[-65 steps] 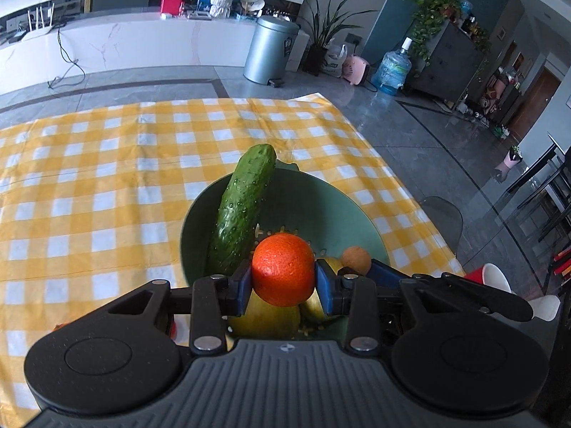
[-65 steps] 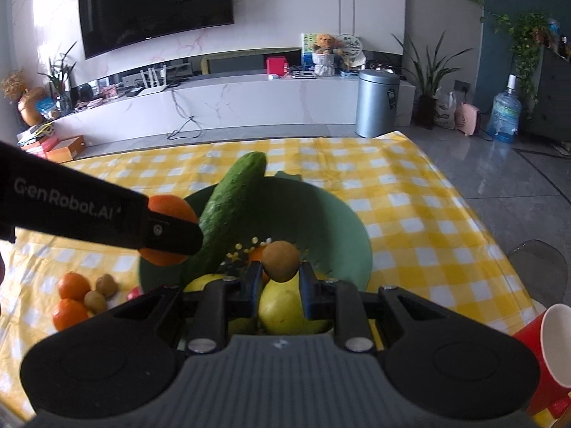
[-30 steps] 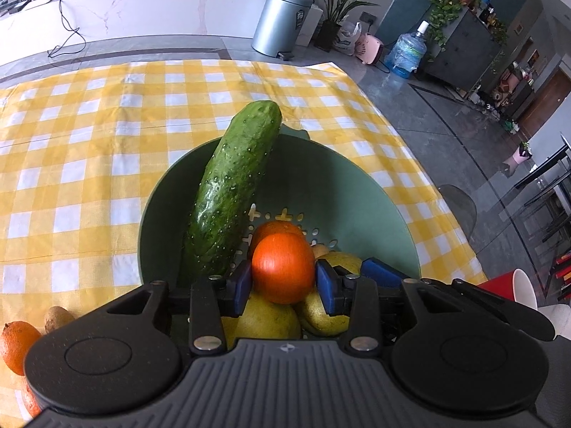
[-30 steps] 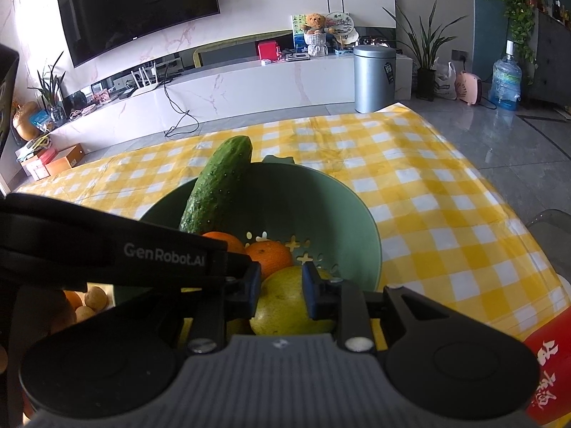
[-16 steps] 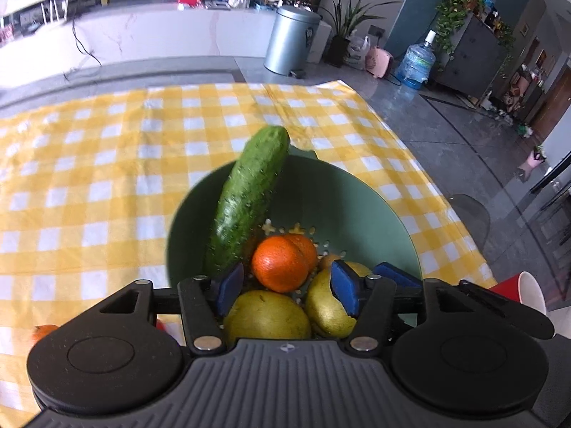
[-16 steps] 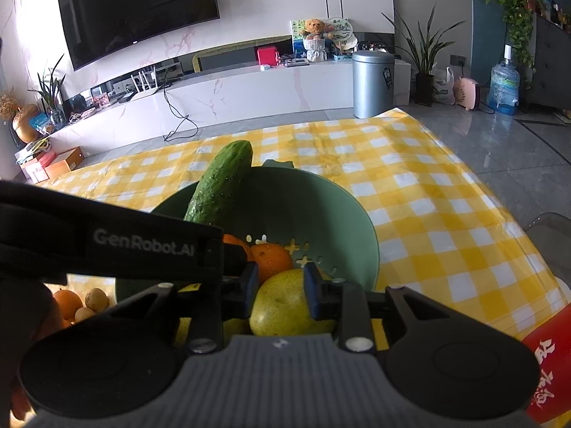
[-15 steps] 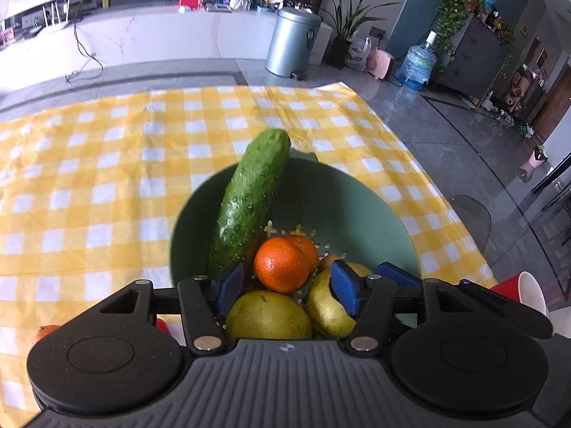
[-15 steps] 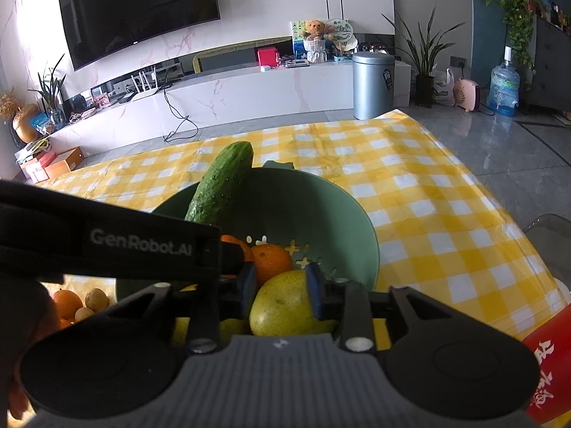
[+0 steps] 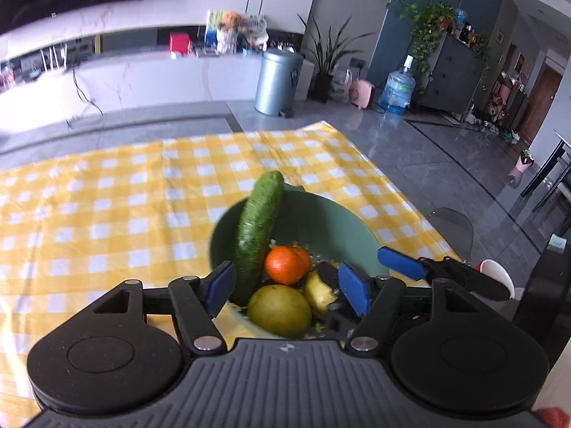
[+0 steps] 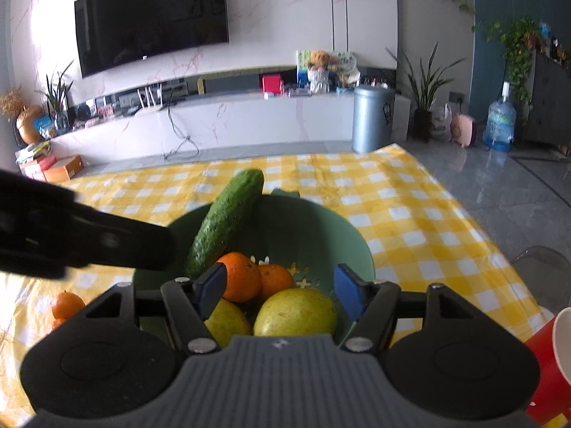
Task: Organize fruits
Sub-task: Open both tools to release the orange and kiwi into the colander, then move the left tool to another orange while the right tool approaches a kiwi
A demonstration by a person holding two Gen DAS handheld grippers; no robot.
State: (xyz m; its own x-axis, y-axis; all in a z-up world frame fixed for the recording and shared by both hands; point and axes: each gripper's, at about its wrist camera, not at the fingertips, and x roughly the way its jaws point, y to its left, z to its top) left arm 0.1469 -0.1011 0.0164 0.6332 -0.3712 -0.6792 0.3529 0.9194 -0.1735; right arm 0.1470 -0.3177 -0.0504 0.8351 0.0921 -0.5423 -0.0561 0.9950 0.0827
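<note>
The left gripper (image 9: 287, 287) hangs over the near rim of the green bowl (image 9: 330, 221) with its blue pads spreading apart and pressing on nothing — the fruit lies free below them. The right gripper (image 10: 280, 290) is likewise released, its jaws opening above the bowl (image 10: 321, 228) with no fruit pinched between the pads. Inside the bowl, two yellow-green pears (image 10: 294, 312) sit at the near side, two oranges (image 10: 242, 276) touch each other just beyond them, and a cucumber (image 10: 226, 221) leans tilted against the far left rim, its tip sticking out past it. The bowl stands on a yellow checked tablecloth (image 10: 410, 221). To the near left of the bowl, another orange (image 10: 67, 305) lies on the cloth — well apart from the rest. A red cup (image 10: 551, 367) shows at the near right edge.
</note>
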